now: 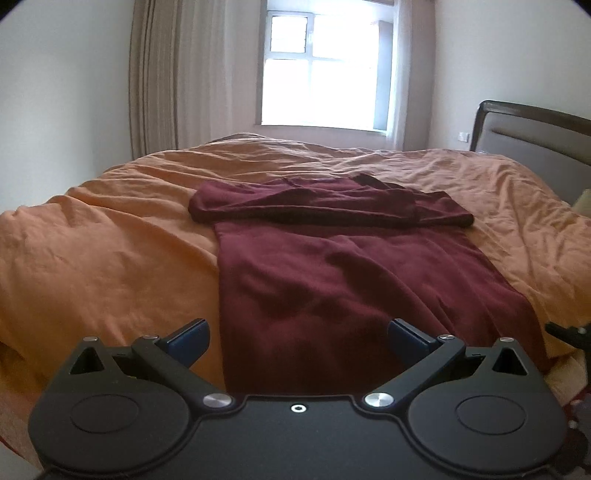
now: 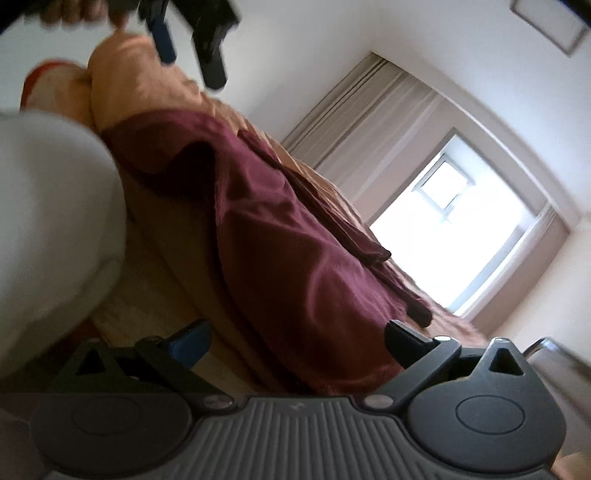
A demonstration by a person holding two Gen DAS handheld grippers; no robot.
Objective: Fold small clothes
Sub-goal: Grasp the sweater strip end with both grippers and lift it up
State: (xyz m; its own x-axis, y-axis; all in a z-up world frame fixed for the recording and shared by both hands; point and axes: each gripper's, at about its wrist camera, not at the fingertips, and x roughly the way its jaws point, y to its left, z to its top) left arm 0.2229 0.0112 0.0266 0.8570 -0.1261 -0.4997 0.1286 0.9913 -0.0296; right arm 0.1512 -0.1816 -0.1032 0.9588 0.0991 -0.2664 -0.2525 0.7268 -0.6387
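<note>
Left claw [image 1: 298, 341] hovers low at the near edge of the bed, its blue-padded fingers [image 1: 190, 338] spread wide and holding nothing; the hem end of the maroon garment [image 1: 332, 280] lies between and just beyond them. The right claw [image 2: 295, 343] is also spread wide and empty, its camera rolled hard to one side and blurred, with the garment's edge ahead of it. At the top of the right wrist view, the other claw and part of a hand [image 2: 74, 13] gripping it show, and a pale grey sleeve or body [image 2: 48, 221] fills the left side.

An orange, rumpled bedcover [image 1: 110, 251] spreads over the whole bed. A dark-framed padded headboard [image 1: 535, 136] stands at the right. Behind the bed a bright window [image 1: 317, 70] is set in white walls, with beige curtains [image 1: 159, 81] hanging to its left.

The maroon garment lies flat on the cover near the bed's middle, reaching to the near edge. Its long axis runs from the left claw away toward the window. The far end is folded back into a thicker band [image 1: 325, 206] lying crosswise, wider than the body below it. The body is lightly creased. The hem hangs slightly over the bed's edge.
</note>
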